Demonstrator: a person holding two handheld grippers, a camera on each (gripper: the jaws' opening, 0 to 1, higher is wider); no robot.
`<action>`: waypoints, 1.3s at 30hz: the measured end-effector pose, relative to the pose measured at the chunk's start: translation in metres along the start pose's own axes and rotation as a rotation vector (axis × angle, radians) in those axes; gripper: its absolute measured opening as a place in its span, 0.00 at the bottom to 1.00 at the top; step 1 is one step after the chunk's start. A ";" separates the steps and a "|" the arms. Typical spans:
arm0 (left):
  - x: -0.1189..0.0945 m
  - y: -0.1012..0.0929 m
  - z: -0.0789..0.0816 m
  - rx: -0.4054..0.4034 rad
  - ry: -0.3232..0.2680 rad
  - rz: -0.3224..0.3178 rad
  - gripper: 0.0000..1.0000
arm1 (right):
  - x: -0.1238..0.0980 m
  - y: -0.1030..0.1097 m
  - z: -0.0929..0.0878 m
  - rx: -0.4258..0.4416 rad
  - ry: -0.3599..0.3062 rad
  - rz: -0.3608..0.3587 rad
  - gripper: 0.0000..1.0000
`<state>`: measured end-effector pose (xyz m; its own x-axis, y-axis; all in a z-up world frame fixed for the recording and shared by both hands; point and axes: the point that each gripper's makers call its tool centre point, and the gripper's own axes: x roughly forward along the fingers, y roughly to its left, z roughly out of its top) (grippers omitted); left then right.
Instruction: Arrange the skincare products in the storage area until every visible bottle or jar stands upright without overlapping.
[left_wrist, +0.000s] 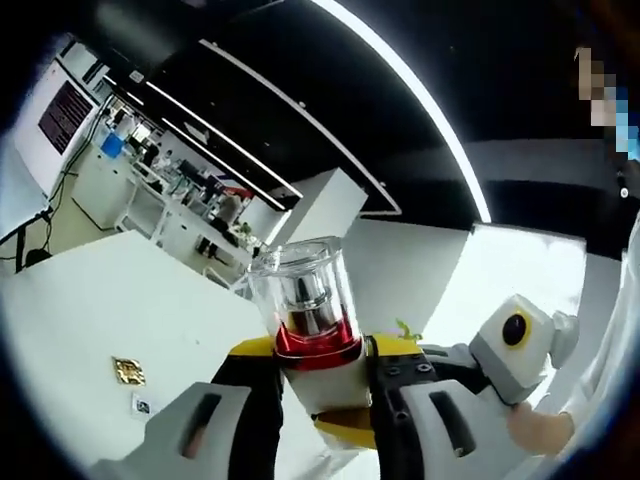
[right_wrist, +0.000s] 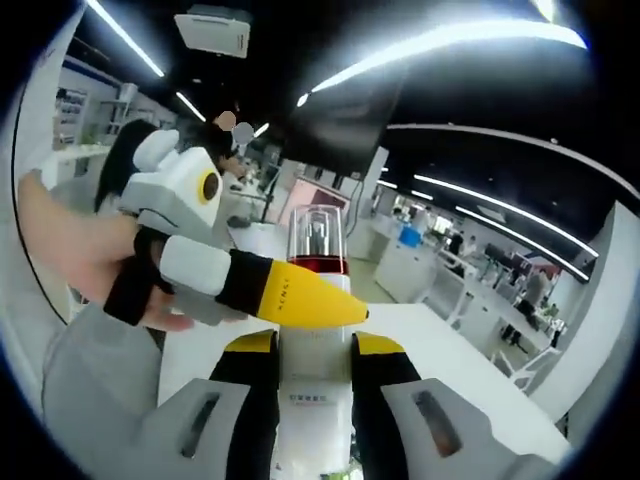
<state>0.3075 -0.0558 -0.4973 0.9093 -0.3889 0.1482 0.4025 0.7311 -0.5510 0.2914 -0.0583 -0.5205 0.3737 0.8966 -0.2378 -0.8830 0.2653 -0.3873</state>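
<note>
Both grippers clamped on one bottle, held up off the table.

Left gripper (left_wrist: 322, 400) pinches the white bottle (left_wrist: 318, 385) between its black pads, clear cap (left_wrist: 303, 290) with red band pointing up and away. In the right gripper view, the right gripper (right_wrist: 315, 400) grips the same bottle's lower body; the left gripper crosses in from the left, its yellow jaw tip lying across the bottle just under the cap. A person's hand (right_wrist: 85, 255) wraps the left gripper's handle. White table (left_wrist: 100, 320) sits below, with a small gold square (left_wrist: 129, 371) on it.
</note>
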 end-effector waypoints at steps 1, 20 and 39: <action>-0.001 -0.004 -0.001 0.015 0.012 -0.015 0.26 | -0.003 0.001 0.000 0.008 0.000 -0.001 0.26; -0.013 -0.091 -0.036 0.278 0.288 -0.341 0.24 | -0.060 0.027 0.005 0.293 -0.090 0.133 0.34; -0.038 -0.154 -0.061 0.453 0.404 -0.768 0.24 | -0.105 0.061 0.019 0.305 -0.237 0.475 0.32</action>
<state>0.2047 -0.1878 -0.4683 0.3120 -0.9501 -0.0037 0.9492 0.3119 -0.0422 0.1927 -0.1300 -0.5025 -0.1230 0.9870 -0.1033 -0.9922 -0.1243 -0.0066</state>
